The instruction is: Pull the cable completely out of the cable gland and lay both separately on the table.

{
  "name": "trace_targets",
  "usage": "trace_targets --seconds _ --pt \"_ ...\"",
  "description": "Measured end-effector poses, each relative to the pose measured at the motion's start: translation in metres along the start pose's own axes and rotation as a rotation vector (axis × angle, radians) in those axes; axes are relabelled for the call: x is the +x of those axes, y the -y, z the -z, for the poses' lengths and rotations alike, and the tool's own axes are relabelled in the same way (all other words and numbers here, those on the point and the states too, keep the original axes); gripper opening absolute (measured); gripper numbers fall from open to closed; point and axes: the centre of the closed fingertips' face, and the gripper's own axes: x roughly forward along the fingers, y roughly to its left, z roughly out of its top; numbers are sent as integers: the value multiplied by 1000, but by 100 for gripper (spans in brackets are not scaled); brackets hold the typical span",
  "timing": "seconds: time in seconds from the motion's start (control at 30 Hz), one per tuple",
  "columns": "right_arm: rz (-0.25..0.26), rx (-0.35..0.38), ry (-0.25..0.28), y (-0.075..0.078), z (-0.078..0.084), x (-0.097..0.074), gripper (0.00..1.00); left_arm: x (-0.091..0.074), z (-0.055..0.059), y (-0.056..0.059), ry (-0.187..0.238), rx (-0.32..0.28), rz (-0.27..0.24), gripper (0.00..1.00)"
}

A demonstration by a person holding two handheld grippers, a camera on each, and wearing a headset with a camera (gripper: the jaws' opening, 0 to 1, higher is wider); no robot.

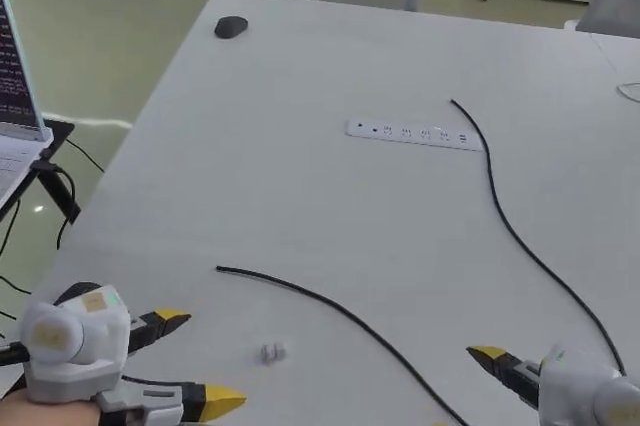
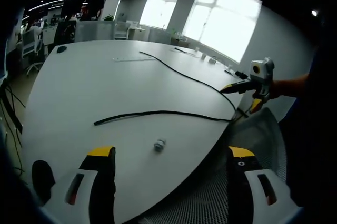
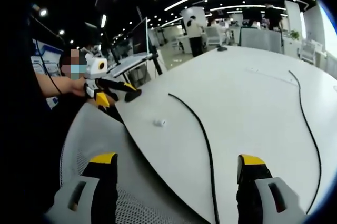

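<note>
I am holding my left gripper low at the near edge of the white worktop, with its yellow-tipped fingers standing wide apart and gripping nothing. The small pale cable gland is lying bare on the worktop just beyond those fingers. In the left gripper view it is sitting in front of the gap between them, touching neither.

The black cable is lying free of the cable gland. One end is resting beyond the cable gland and to its left, and the line is running past it on the far side, down to the worktop's near edge on its right. The two are lying apart, not touching.

I am holding my right gripper well to the right of the cable gland, at that near edge and beside the cable's lower stretch. Its fingers are also spread open and empty.

A longer black cable is curving across the worktop far to the right of the cable gland. I cannot tell whether it joins the nearer one. A white power strip is lying well beyond the cable gland, and a dark mouse is sitting farther back.
</note>
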Motion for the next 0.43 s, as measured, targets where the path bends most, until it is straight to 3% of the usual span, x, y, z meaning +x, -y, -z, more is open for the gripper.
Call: trace_targets --seconds 0.17,0.43 --pt "-26 6 4 -7 -3 2 99 -2 4 -6 -9 -12 -29 92" --pt "-39 -2 14 -10 -12 4 99 -1 5 -4 -10 -22 -37 99"
